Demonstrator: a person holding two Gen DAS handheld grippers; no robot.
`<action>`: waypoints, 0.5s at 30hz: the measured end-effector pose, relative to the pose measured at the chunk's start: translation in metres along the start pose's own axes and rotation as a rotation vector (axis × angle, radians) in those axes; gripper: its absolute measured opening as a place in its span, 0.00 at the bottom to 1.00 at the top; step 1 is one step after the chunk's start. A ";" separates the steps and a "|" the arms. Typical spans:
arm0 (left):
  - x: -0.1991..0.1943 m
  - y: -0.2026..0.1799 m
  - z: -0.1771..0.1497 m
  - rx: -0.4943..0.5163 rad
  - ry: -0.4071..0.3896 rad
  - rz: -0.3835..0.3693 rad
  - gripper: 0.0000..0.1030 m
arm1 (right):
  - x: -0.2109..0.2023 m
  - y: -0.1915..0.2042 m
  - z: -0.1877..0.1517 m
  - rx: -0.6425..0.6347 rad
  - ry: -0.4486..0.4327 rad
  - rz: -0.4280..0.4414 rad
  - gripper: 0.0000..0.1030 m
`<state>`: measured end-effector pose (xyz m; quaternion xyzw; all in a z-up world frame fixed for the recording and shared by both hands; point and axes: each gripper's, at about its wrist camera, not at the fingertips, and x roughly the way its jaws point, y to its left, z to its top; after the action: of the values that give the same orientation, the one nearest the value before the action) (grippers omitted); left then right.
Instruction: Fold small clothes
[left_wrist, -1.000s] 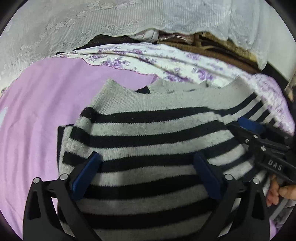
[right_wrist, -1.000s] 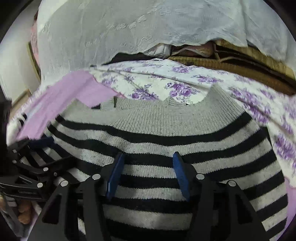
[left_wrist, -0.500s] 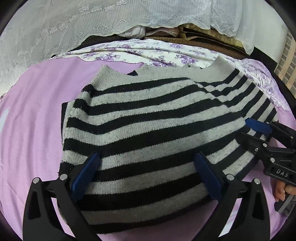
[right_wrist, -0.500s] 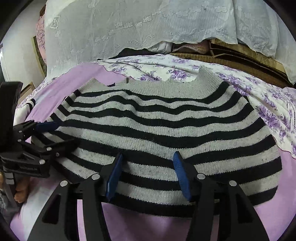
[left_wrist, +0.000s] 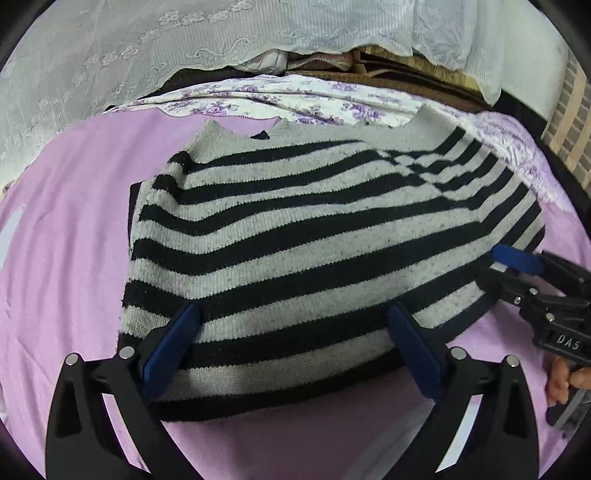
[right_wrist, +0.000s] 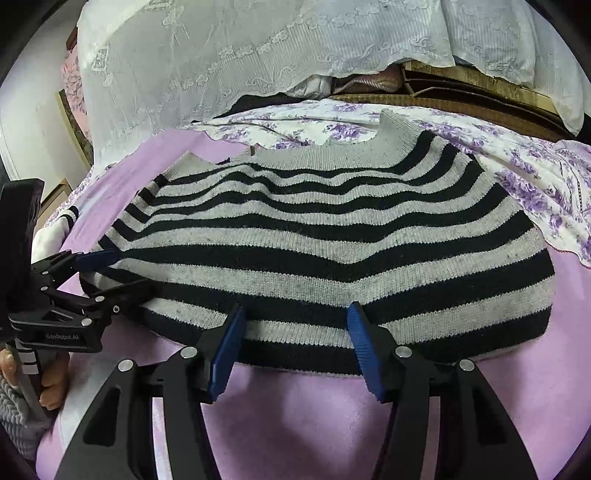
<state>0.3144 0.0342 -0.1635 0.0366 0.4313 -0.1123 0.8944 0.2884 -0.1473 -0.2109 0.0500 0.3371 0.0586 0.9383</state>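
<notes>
Sweater (left_wrist: 317, 251) lies crosswise, hem nearest both claws; left gripper (left_wrist: 291, 347) and right gripper (right_wrist: 293, 345) gape open over the hem.

Both wrist cams close, low, facing fwd, sharing striped sweater (left_wrist: 317, 236).

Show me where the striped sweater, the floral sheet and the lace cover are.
Grey and black striped knitted sweater (left_wrist: 314, 236): left wrist view, centre of its top layer.
White sheet with purple flowers (right_wrist: 535, 177): right wrist view, flat part right of the sweater.
White lace cover (right_wrist: 240, 51): right wrist view, embroidered middle.
</notes>
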 end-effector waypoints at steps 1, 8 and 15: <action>-0.004 0.003 0.000 -0.013 -0.011 -0.010 0.96 | -0.004 -0.003 0.000 0.019 -0.013 0.015 0.57; -0.027 0.012 -0.007 -0.077 -0.066 -0.065 0.96 | -0.044 -0.042 -0.019 0.233 -0.084 0.062 0.63; -0.034 0.001 0.001 -0.085 -0.056 -0.095 0.96 | -0.060 -0.085 -0.043 0.446 -0.090 0.086 0.63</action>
<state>0.2947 0.0410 -0.1359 -0.0249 0.4118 -0.1373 0.9005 0.2210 -0.2377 -0.2175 0.2730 0.2971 0.0204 0.9148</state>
